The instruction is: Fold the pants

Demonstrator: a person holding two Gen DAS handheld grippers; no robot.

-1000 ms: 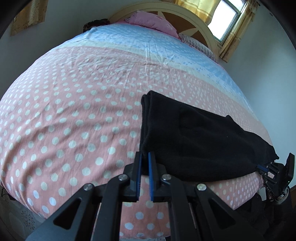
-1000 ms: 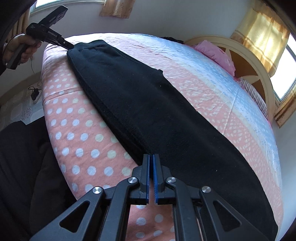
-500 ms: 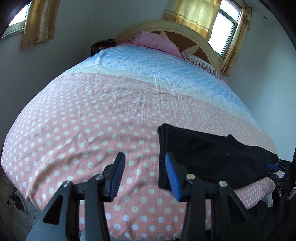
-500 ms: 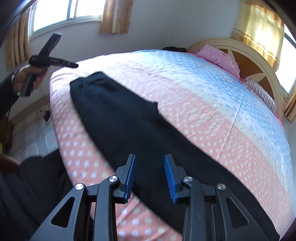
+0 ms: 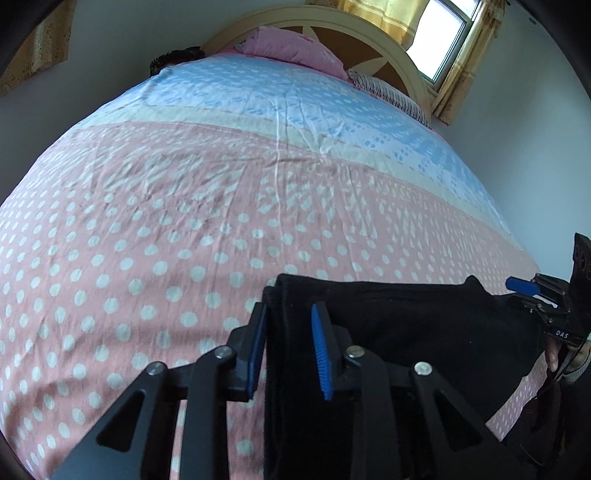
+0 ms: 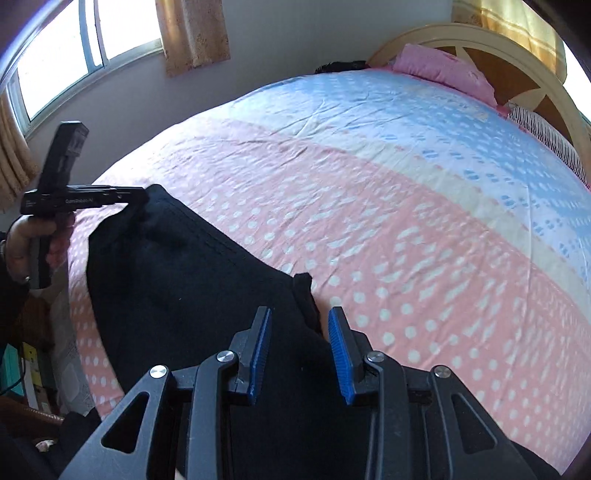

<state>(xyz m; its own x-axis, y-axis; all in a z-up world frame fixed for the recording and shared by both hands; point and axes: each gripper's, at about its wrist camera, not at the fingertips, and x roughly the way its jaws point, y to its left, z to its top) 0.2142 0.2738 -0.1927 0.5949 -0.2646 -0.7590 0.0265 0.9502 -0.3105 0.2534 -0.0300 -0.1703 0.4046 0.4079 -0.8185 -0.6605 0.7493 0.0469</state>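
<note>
Black pants point(image 5: 424, 332) lie lengthwise along the near edge of the bed, folded in half along their length; they also show in the right wrist view point(image 6: 177, 288). My left gripper point(image 5: 288, 343) is open, its blue pads either side of the pants' left end edge. My right gripper point(image 6: 299, 343) is open over the pants near the crotch corner point(image 6: 304, 280). Each gripper shows in the other's view: the left at the pants' far end point(image 6: 136, 197), the right at the other end point(image 5: 532, 291).
The bed has a pink polka-dot and blue cover point(image 5: 221, 184) with a cream headboard point(image 5: 369, 40), a pink pillow point(image 5: 291, 48) and a striped pillow point(image 5: 391, 96). Windows with yellow curtains point(image 6: 192, 33) stand behind. The floor lies beyond the near bed edge.
Both grippers opened and let go of the pants a second ago, lifted away, and have now come back down to the pants, the left at the end edge, the right nearer the middle.
</note>
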